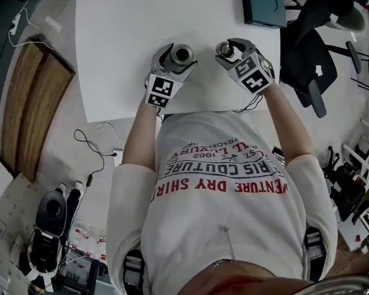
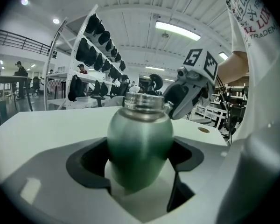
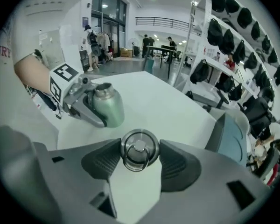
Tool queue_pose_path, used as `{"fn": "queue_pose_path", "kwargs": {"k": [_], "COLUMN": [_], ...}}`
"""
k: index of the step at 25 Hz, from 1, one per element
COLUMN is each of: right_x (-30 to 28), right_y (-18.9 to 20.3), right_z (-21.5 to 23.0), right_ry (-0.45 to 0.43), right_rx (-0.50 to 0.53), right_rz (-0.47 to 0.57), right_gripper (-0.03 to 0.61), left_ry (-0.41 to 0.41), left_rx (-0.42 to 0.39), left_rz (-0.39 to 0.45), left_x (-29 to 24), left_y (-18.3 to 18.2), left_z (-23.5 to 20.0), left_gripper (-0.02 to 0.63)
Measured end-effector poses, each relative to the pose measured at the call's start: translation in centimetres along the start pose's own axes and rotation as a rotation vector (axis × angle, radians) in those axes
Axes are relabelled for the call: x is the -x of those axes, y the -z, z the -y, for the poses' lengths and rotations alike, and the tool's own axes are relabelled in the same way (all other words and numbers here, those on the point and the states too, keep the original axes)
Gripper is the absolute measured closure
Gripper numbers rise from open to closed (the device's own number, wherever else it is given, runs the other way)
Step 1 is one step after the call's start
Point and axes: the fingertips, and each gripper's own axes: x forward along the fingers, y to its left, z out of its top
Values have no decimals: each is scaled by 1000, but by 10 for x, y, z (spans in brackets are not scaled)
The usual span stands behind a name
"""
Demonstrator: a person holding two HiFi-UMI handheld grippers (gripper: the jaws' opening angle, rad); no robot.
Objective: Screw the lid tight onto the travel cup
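Observation:
A green metal travel cup point(image 2: 139, 146) with a bare threaded mouth stands on the white table point(image 1: 123, 35), and my left gripper point(image 1: 179, 59) is shut on its body. The cup point(image 1: 181, 55) shows its open mouth from above in the head view. My right gripper point(image 1: 229, 49) is shut on the round steel lid point(image 3: 139, 149), which has a ring handle on top. The lid point(image 1: 226, 49) hangs a little to the right of the cup, apart from it. In the right gripper view the cup point(image 3: 106, 105) sits beyond the lid to the left.
A dark blue-grey box point(image 1: 262, 0) lies at the table's far right corner. A black office chair point(image 1: 312, 60) stands right of the table. A wooden board point(image 1: 31, 97) lies on the floor at the left. Cables and gear lie on the floor near me.

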Motion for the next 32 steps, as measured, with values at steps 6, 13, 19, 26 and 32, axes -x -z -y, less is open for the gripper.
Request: {"fn": "queue_pose_path", "kwargs": {"k": [6,13,19,26,32], "right_x": [20,16,2,-10,-9], "right_y": [-71,-107,-110,-105,-102], "right_z": [-40,-79,-91,-95,-96], "right_ry": [-161,-234,-280,-333,-334], "right_rx": [133,434,564,601,561], "right_rz": [114,78,26,-33,-91], "right_gripper": [314,314,314,314,314], "left_ry": [79,198,218,220,223], "left_rx": [-16,-86,-78,-75,-77], "left_rz": [-13,-49,-41,-42,-37], "left_x": [0,0,-1,-2,-1], "left_y": [3,2,6,9,8], "left_z": [2,12,13,14,19], "left_gripper": [222,222,222,222,222]}}
